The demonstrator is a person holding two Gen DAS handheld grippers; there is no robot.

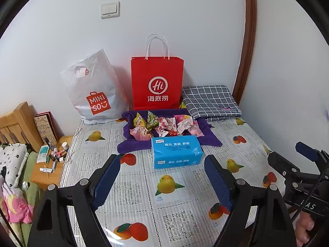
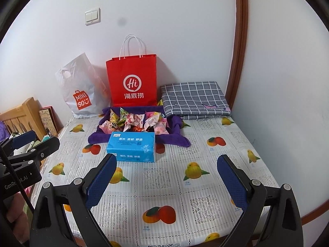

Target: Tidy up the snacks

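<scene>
A pile of wrapped snacks (image 1: 164,126) in green, pink and red wrappers lies on a purple cloth (image 1: 131,147) at the back of the table; it also shows in the right wrist view (image 2: 135,121) on the cloth (image 2: 176,140). A blue tissue pack (image 1: 176,151) (image 2: 131,147) lies just in front of the snacks. My left gripper (image 1: 162,180) is open and empty, held above the table short of the tissue pack. My right gripper (image 2: 166,180) is open and empty, level with it to the right; it shows at the right edge of the left wrist view (image 1: 304,164).
A red paper bag (image 1: 157,82) (image 2: 132,82) and a white MINISO plastic bag (image 1: 92,90) (image 2: 81,88) stand against the wall. A folded grey checked cloth (image 1: 211,100) (image 2: 193,98) lies back right. The table has a fruit-print cover (image 1: 168,201). A cluttered wooden nightstand (image 1: 51,160) is left.
</scene>
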